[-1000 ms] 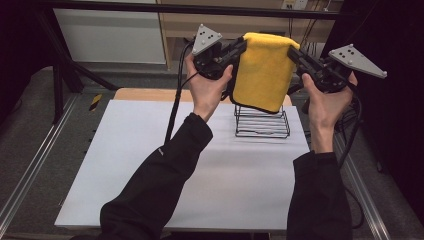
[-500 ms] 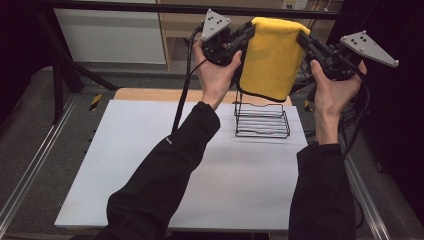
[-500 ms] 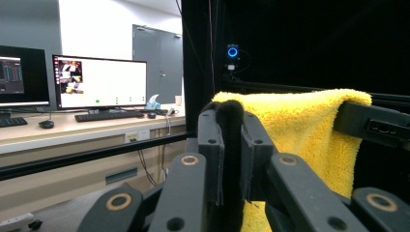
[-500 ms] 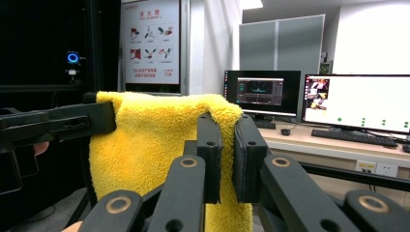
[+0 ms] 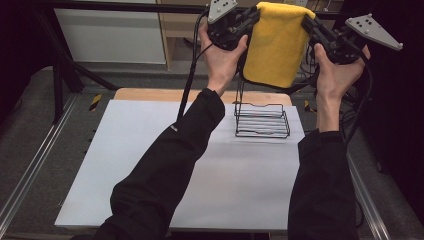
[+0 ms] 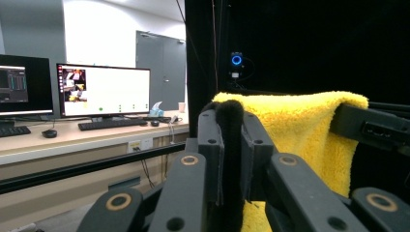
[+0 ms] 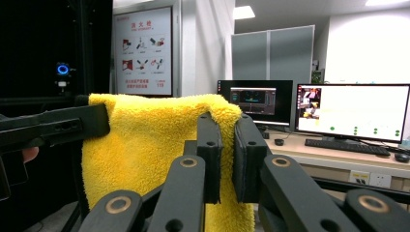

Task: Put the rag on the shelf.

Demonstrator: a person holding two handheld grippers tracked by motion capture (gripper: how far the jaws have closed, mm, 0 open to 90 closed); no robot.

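My left tongs (image 5: pixel 250 19) and right tongs (image 5: pixel 311 29) are each clamped on a top corner of the yellow towel (image 5: pixel 275 47), held above the wire rack (image 5: pixel 262 120) near the bench's far edge; draping remains.

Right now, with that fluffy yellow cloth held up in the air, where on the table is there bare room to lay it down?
The white table sheet is bare left of the black wire rack and in front of it, between the two sleeves. It is crowded at the far right, where the rack stands under the yellow fluffy cloth gripped by the left gripper and right gripper.
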